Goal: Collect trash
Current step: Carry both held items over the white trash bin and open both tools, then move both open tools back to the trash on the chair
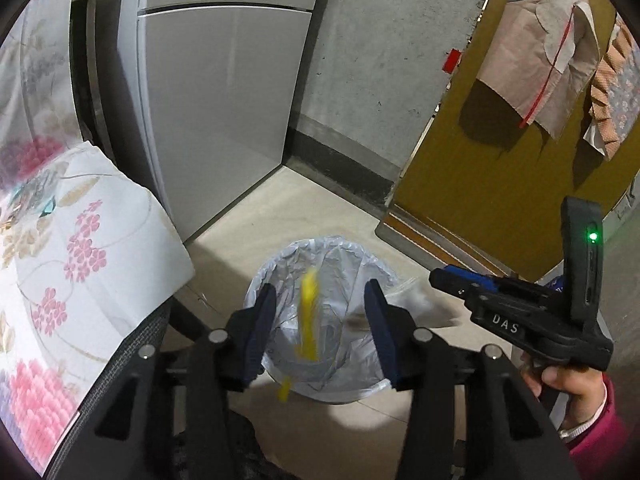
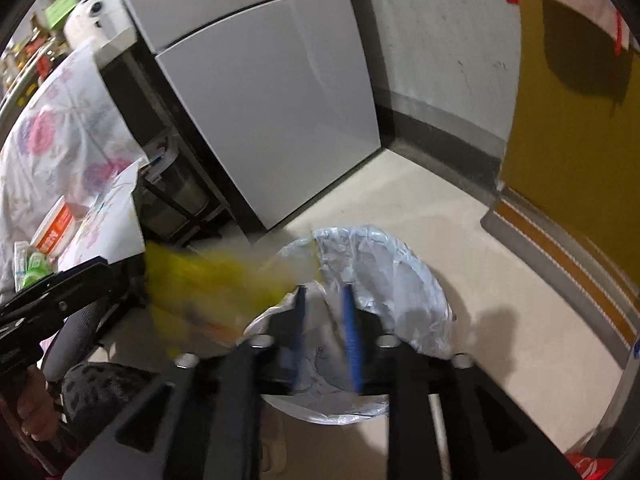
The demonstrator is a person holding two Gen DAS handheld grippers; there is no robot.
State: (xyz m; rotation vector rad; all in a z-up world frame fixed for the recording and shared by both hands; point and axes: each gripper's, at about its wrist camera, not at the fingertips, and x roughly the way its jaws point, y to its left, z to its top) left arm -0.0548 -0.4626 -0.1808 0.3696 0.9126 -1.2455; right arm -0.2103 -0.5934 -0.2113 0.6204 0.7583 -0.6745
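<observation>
A trash bin lined with a grey plastic bag (image 1: 340, 256) stands on the floor below both grippers; it also shows in the right wrist view (image 2: 400, 272). My left gripper (image 1: 320, 320) is open above the bin, and a blurred yellow wrapper (image 1: 308, 312) falls between its fingers into the bin. In the right wrist view the yellow wrapper (image 2: 212, 280) is a blurred streak at the bin's left rim. My right gripper (image 2: 324, 320) is over the bin with its fingers slightly apart around blurred whitish trash (image 2: 322, 332). It also shows in the left wrist view (image 1: 440, 276), with whitish trash (image 1: 416, 300) at its tip.
A white fridge (image 1: 216, 112) stands behind the bin in the corner. A table with a floral cloth (image 1: 80, 240) and a mesh chair (image 1: 132, 344) are on the left. A yellow door (image 1: 500, 152) with hanging cloths is on the right. Packets lie on the table (image 2: 52, 232).
</observation>
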